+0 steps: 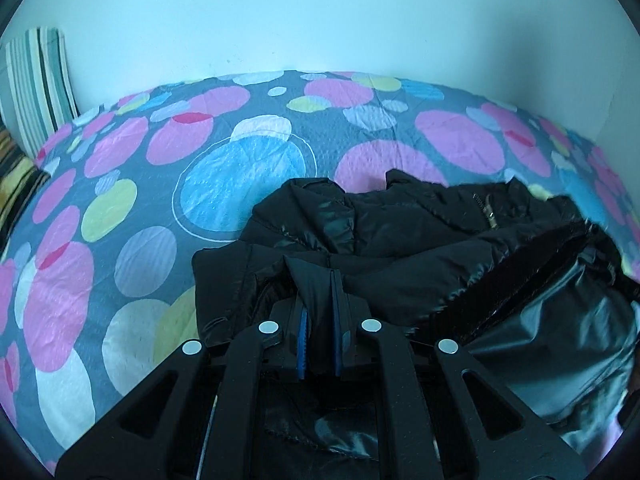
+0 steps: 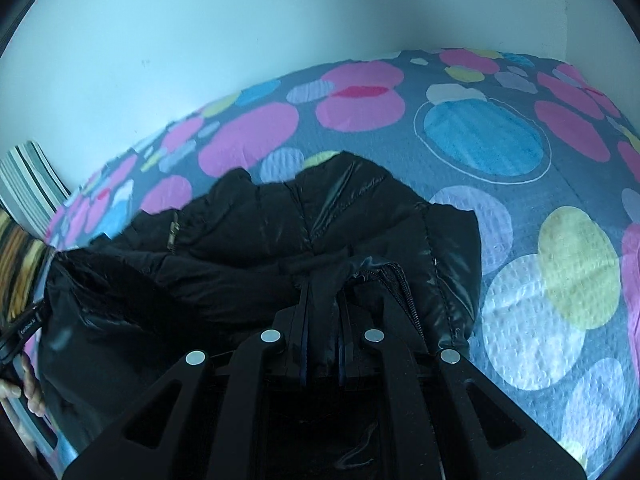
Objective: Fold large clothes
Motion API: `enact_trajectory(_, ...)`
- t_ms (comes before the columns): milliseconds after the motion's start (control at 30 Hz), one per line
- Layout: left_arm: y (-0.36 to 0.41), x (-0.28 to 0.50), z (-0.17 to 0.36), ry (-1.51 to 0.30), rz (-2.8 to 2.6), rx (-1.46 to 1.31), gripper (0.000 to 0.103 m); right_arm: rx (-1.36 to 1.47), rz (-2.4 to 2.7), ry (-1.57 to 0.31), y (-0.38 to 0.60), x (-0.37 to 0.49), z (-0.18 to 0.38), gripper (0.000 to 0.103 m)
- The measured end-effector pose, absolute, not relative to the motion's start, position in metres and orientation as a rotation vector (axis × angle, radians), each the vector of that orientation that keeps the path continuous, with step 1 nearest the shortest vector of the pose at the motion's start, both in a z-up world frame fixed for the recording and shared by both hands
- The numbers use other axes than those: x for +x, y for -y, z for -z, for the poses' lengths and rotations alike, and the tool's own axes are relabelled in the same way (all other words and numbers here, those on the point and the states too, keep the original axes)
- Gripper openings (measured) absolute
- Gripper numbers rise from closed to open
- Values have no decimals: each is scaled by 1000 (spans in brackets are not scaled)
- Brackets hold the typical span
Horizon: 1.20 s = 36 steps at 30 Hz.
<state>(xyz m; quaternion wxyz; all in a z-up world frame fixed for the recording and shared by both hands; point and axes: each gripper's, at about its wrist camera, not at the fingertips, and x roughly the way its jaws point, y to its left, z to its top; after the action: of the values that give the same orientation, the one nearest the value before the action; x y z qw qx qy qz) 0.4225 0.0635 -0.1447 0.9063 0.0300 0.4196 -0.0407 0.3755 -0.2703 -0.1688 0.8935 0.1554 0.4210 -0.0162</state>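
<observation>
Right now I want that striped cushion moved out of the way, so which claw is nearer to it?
Left. The left claw holds the black jacket on the striped cushion side; the right claw grips it on the far side.

Dim bluish cast; fisheye-warped, blurred edges

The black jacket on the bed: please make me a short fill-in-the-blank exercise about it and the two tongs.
1. The jacket is ____ in colour.
2. The left tongs and the right tongs are each shut on a fold of the ____.
3. The bedsheet under the jacket has a pattern of coloured ____.
4. A metal ____ pull shows on the jacket.

Missing words: black; jacket; circles; zipper
</observation>
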Motion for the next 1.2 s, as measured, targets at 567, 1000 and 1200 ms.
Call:
enact_trajectory(567,-105,402,115,-770,152,1,78,335,26,-875,275,378,176,8)
enact_trajectory(1000,-116,394,111,-737,119,50,85,470,5,-861,293,372,165,18)
enact_trajectory(1200,-124,398,115,-761,65,41,85,487,-45,-834,303,357,148,36)
